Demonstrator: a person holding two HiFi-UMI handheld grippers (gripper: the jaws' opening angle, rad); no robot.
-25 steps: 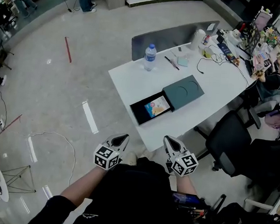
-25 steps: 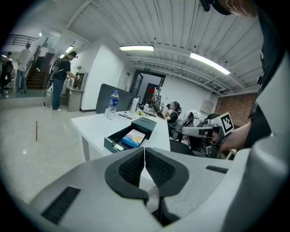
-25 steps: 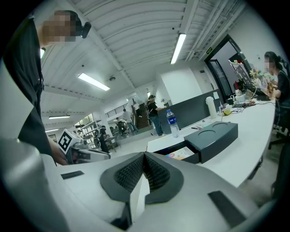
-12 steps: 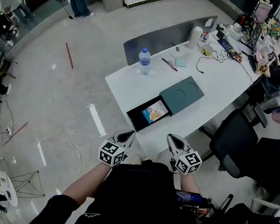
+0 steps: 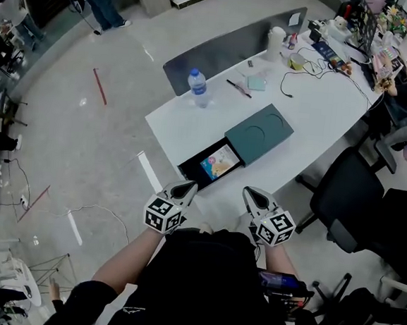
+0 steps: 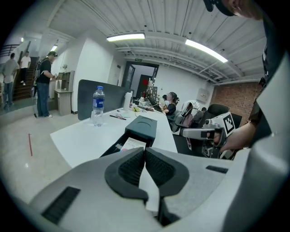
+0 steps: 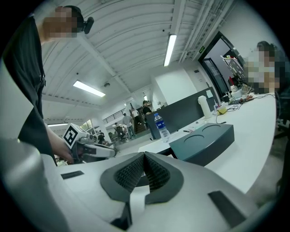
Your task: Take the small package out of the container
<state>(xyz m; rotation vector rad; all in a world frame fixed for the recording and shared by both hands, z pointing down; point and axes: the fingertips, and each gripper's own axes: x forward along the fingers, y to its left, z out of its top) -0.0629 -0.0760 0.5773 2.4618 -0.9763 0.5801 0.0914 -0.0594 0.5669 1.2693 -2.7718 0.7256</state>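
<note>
An open black box [image 5: 189, 169] lies near the front edge of the white table [image 5: 185, 125], with a small colourful package [image 5: 218, 161] inside it. Its dark green lid [image 5: 260, 132] [image 6: 142, 126] [image 7: 202, 141] rests across the box's far end. Both grippers hover off the table's near edge, in front of the person's body. My left gripper [image 5: 186, 188] [image 6: 145, 151] is shut with nothing in it. My right gripper [image 5: 251, 194] [image 7: 144, 156] is shut and empty too. The package [image 6: 132, 143] shows just beyond the left jaws.
A water bottle [image 5: 197, 88] stands at the table's far left. A pen [image 5: 237, 88], a white cylinder [image 5: 275, 43], cables and desk clutter lie further back before a grey partition [image 5: 228, 47]. A black office chair [image 5: 345, 199] is on the right. People stand at the far left.
The view has shifted: the table and box now sit a little further left and higher. Both grippers have edged slightly closer to the table's edge, still shut.
</note>
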